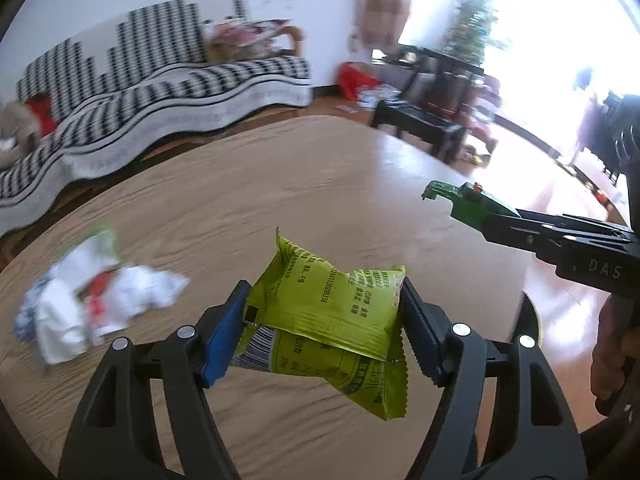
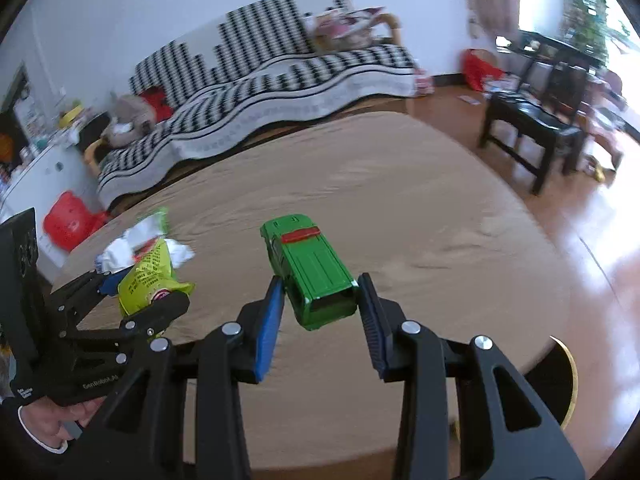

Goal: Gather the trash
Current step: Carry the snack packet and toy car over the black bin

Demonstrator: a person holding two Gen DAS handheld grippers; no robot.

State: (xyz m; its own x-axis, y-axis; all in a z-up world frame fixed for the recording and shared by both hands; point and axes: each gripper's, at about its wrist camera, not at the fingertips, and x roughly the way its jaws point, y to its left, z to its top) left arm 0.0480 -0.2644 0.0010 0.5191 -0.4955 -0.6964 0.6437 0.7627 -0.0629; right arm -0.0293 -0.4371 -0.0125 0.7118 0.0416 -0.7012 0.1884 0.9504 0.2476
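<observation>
A yellow-green snack packet [image 1: 320, 308] hangs above the wooden table [image 1: 300, 180], with my left gripper [image 1: 323, 286] shut on its two sides. A heap of crumpled white wrappers [image 1: 100, 296] lies blurred on the table to its left. My right gripper [image 2: 320, 284] is shut on the rear of a green toy car [image 2: 308, 264] with a red bar on its roof, held off the table [image 2: 400, 200]. In the right wrist view, the left gripper [image 2: 144, 292] with the packet [image 2: 148, 276] sits at the left, in front of the wrappers [image 2: 132, 244]. The car [image 1: 468, 196] shows at the right of the left wrist view.
A sofa [image 1: 140, 80] under a black-and-white cover runs behind the table. A dark low bench [image 2: 528, 128] stands on the floor at the right, and a red stool [image 2: 70, 224] at the left. A hand [image 2: 48, 424] grips the left tool's handle.
</observation>
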